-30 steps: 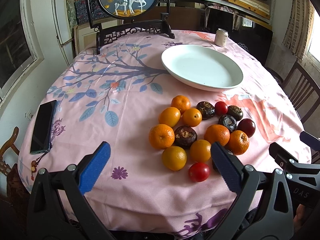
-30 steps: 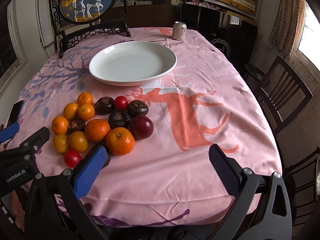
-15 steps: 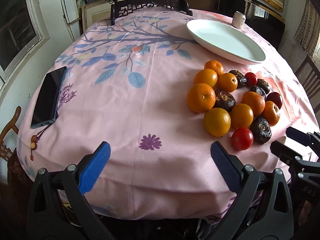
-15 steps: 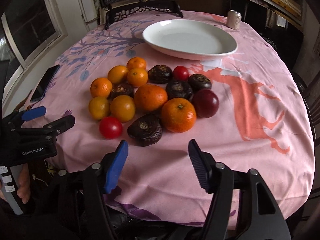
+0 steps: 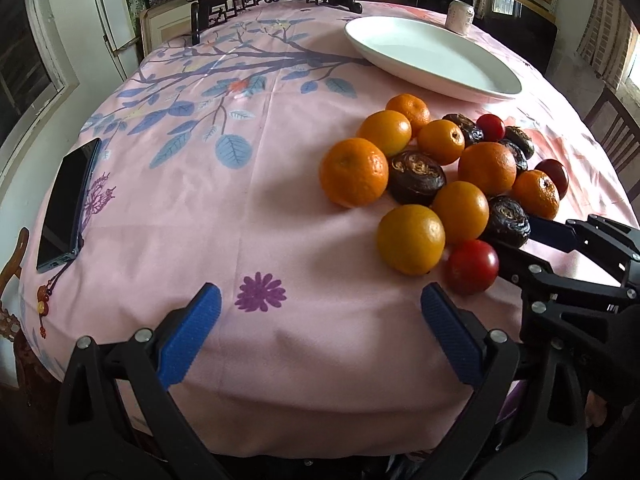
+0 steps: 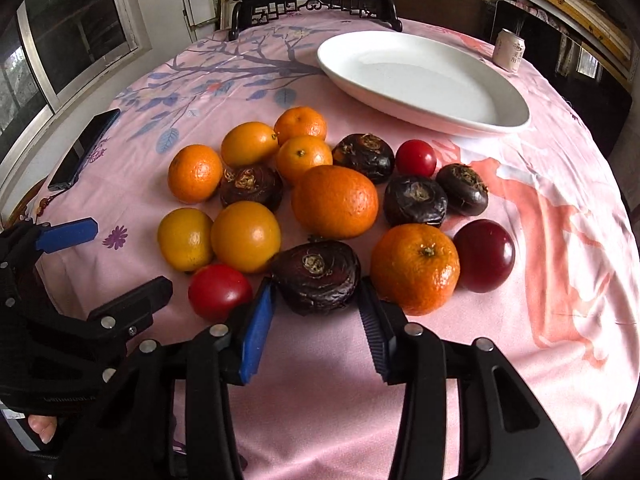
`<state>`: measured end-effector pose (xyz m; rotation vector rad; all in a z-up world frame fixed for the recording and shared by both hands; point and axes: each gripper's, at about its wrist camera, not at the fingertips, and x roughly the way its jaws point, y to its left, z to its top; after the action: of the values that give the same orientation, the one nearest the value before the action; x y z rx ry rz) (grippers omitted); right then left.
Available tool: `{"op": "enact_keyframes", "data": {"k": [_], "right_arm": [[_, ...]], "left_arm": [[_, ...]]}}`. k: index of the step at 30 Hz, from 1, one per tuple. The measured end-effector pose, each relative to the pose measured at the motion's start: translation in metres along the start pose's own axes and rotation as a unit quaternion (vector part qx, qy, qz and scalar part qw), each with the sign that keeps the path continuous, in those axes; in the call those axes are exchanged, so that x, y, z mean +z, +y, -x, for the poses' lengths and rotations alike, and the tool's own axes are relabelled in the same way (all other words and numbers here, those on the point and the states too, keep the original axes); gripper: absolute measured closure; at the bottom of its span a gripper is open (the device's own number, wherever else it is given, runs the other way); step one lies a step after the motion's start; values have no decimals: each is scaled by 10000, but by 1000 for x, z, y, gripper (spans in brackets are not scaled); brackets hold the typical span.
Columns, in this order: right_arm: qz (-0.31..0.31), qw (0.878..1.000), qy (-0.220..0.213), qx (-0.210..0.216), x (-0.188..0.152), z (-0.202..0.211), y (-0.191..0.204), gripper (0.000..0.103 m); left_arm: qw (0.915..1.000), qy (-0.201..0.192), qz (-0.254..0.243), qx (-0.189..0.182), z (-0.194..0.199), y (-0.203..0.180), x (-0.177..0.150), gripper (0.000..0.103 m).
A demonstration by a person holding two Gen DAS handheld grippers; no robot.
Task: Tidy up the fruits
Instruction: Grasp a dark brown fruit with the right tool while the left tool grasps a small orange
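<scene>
Low in the right wrist frame's centre, the right tongs (image 6: pixel 318 300) straddle a wrinkled, dark-brown, flattened round fruit (image 6: pixel 316 276) with a tan crown, blades barely apart from it, while the left tongs (image 5: pixel 320 304) gape wide.

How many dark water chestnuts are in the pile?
5: one between the right gripper jaws, one mid-left, three behind toward the plate. None appears hidden.

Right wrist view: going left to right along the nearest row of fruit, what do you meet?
Red tomato → dark water chestnut between the right gripper pads → large mandarin → dark red plum.
</scene>
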<state>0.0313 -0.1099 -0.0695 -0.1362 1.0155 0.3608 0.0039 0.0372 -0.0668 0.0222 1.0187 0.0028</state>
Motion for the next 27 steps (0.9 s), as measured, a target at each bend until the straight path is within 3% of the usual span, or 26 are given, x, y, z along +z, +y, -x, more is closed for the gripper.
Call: {"op": "enact_keyframes", "data": {"k": [4,9,13,17,21,22,24,25,27], "right_arm": [[-32,9999,-119,5,0,-1,-1,59],[-222,9997,-140,19,-12,21,-11,60],[-340,9985,-223,-365,-27,43,-24,60],[-527,9969,-267,-519,-34,53,-38,60],[-604,9968,-275,-438,-36,55,-43,60],[-599,9970,-262,-402,-36,54,-43,59],[-588,9974,-213,-358,-37,52,-42,60],[-584,9975,-200,-350,-37,52,-42,60],[-601,9973,-221,-355,-36,53,-42,60]], "left_arm": [[10000,53,74,28,-5,1,4,2],[9998,-11,-40,-203,-3,-7,6,2],[9995,-98,-20,-283,-5,-13,11,2],[9988,-109,190,-435,-10,-10,16,17],[9977,-169,258,-612,-13,-10,21,18],[9974,-193,288,-632,-14,-10,22,24],[9964,-240,289,-757,-12,-12,23,54],[9942,-175,286,-1021,-12,-13,24,67],[9950,-179,199,-959,-10,-19,23,67]]}}
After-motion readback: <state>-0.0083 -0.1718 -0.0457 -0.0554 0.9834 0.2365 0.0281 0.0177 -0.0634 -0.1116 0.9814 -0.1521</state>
